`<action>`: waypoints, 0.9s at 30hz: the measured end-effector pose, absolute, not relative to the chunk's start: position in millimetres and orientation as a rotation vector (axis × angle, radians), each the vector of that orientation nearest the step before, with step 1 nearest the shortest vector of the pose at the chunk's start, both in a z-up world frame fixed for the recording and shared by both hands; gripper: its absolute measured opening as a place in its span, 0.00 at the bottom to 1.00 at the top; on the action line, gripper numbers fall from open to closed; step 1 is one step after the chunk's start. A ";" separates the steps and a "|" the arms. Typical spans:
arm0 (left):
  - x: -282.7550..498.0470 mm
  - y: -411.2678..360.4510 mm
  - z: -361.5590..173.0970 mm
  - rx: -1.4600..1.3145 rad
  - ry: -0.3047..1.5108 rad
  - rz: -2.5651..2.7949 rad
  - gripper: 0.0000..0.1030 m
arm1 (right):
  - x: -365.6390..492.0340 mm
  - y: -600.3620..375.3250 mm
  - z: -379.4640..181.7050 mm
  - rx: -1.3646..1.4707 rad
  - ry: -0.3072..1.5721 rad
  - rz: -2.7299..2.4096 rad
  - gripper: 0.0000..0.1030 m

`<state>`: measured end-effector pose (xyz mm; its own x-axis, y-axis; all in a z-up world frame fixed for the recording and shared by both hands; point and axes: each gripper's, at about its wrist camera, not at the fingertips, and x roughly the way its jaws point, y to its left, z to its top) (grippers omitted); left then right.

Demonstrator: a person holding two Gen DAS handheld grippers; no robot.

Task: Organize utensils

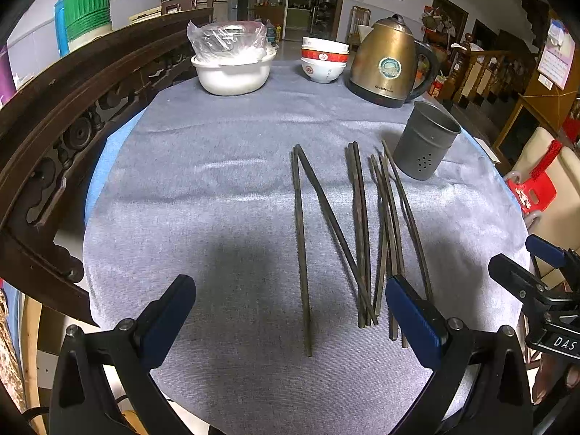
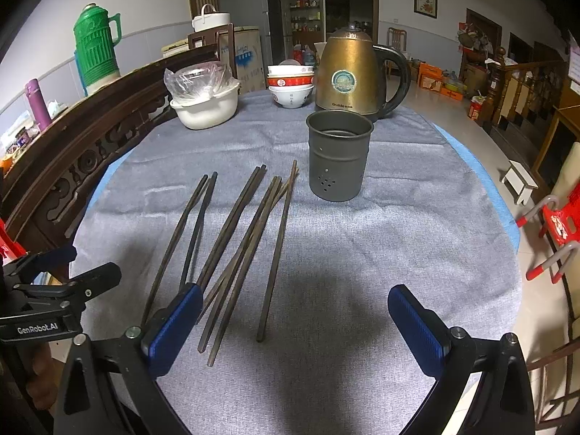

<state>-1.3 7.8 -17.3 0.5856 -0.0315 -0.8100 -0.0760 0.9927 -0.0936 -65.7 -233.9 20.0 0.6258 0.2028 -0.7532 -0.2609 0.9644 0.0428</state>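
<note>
1. I am looking over a table draped in a grey cloth [image 2: 417, 224], and it is carrying everything else.
2. A brass-coloured kettle [image 2: 349, 76] is standing at the far edge, with stacked bowls [image 2: 290, 85] just beside it and a white basin [image 2: 206, 107] covered in plastic further left.
3. A grey metal utensil holder [image 2: 339, 156] is standing upright in front of the kettle, and its inside is looking empty.
4. My left gripper [image 1: 290, 320] is hovering with its fingers spread wide, gripping nothing.
5. My right gripper [image 2: 295, 330] is hovering likewise, fingers wide apart and empty.
6. The dark chopsticks [image 2: 239, 250] are lying loose on the cloth, left of the holder, some crossing each other, their far tips pointing towards the kettle side.
</note>
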 end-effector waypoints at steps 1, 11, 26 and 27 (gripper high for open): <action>-1.0 7.9 -17.8 -0.122 0.947 0.026 1.00 | -65.8 -233.8 19.8 -0.074 0.855 0.265 1.00; 3.0 8.6 -22.4 -0.119 0.965 0.047 1.00 | -60.4 -233.6 15.1 -0.079 0.874 0.254 1.00; 5.1 9.1 -26.6 -0.119 0.975 0.045 1.00 | -59.4 -231.2 13.2 -0.085 0.881 0.251 1.00; 5.1 9.1 -26.9 -0.120 0.975 0.044 1.00 | -59.2 -231.0 12.8 -0.085 0.883 0.251 1.00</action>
